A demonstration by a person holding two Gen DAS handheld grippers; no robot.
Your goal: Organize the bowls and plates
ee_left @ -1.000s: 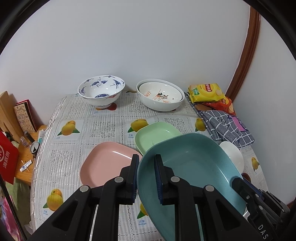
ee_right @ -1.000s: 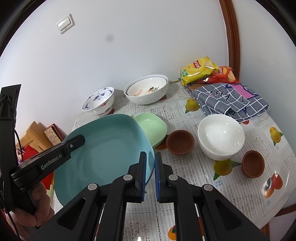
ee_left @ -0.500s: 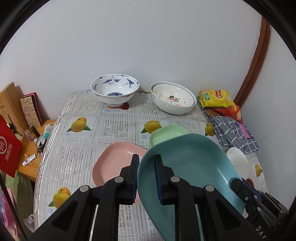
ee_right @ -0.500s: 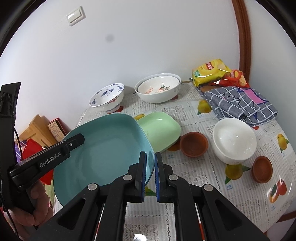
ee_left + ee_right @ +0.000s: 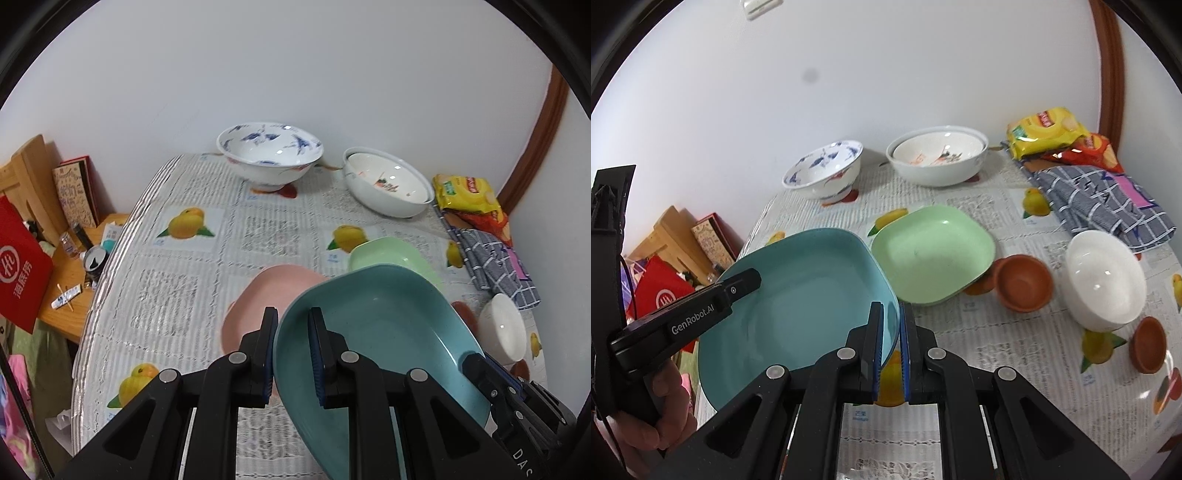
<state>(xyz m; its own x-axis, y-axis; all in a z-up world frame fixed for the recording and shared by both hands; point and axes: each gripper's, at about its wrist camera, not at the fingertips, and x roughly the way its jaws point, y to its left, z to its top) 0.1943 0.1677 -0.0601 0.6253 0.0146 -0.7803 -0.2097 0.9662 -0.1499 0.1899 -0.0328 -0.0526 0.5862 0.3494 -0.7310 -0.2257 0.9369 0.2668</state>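
Note:
A teal plate (image 5: 388,332) (image 5: 798,295) hangs tilted above the table, held at two rims. My left gripper (image 5: 293,317) is shut on its left rim and my right gripper (image 5: 891,310) is shut on its right rim. Beneath it lies a pink plate (image 5: 266,291), partly covered by the teal one. A green plate (image 5: 384,253) (image 5: 934,254) rests on the table just behind. At the back stand a blue-patterned bowl (image 5: 269,155) (image 5: 823,170) and nested white bowls (image 5: 388,188) (image 5: 938,155).
A plain white bowl (image 5: 1104,280) and two small brown bowls (image 5: 1023,282) (image 5: 1148,343) sit to the right. Snack bags (image 5: 1045,129) and a checked cloth (image 5: 1100,199) fill the back right corner. A cluttered wooden side table (image 5: 66,266) stands past the table's left edge.
Both grippers have carried the teal plate leftward and lower. It now covers more of the pink plate and has moved off the green one.

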